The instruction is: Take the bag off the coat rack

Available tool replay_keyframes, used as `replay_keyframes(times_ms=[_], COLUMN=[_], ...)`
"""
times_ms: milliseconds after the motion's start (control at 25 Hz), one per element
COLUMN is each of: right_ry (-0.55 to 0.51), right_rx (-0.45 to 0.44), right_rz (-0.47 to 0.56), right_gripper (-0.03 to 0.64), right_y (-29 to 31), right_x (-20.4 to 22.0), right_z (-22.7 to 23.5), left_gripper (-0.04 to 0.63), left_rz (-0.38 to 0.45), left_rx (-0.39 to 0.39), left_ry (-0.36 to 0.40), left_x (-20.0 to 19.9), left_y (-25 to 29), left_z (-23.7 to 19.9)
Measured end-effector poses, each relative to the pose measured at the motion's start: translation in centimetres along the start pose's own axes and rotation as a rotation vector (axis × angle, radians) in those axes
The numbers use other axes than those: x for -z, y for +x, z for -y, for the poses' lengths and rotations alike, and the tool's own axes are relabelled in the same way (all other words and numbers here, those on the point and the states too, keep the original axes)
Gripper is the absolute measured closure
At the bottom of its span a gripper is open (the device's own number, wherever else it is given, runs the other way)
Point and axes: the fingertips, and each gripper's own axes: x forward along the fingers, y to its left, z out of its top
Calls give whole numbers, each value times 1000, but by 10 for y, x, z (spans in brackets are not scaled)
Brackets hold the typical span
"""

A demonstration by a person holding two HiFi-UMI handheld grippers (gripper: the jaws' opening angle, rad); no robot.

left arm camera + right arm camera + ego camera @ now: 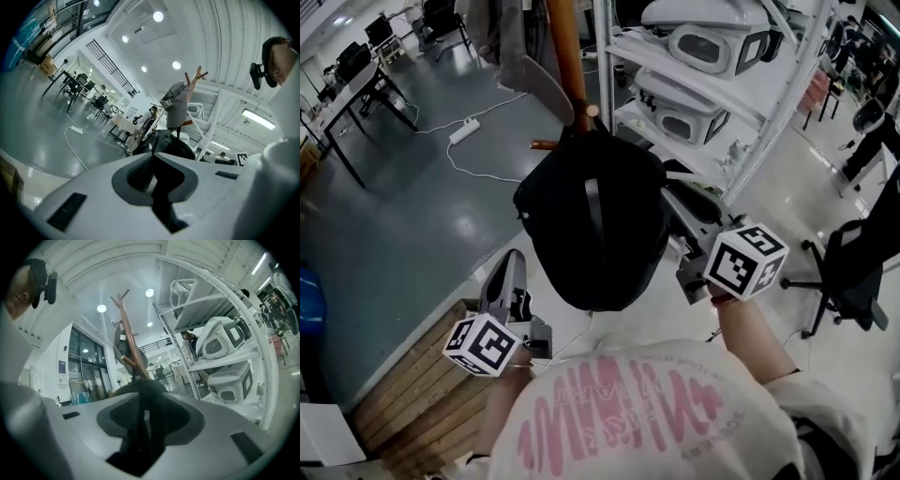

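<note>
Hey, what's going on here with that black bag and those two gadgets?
A person holding a two-jaw gripper in each hand is trying to get a black bag off a wooden coat rack. The bag appears to hang from the rack. The right gripper is at the bag's side, its jaws a little apart with dark fabric at the gap; no firm grip shows. The left gripper is shut and empty, lower down at the bag's left.

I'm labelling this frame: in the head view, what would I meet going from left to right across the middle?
left gripper → black bag → right gripper → black office chair
</note>
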Motion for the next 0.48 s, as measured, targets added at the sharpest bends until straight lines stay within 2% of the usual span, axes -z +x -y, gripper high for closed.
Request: replay_keyframes(times_ms=[40,80,360,480], right_ry=[4,2,-43,-16], right_rx=[-7,-9,24,17], right_rz=[-1,-7,-97,-110], right_gripper=[414,373,253,230], right_y=[2,5,25,36], right_x=[-2,-2,24,31], right_z=[0,1,17,22], left_gripper=[588,588,588,588], left_rz=[1,2,-13,-21], left_rx=[2,4,14,15], left_ry=[0,-2,-22,-23], left_x=[-2,-3,-3,-4], left_y=[2,4,12,13], left_z=[-2,-3,-14,-20])
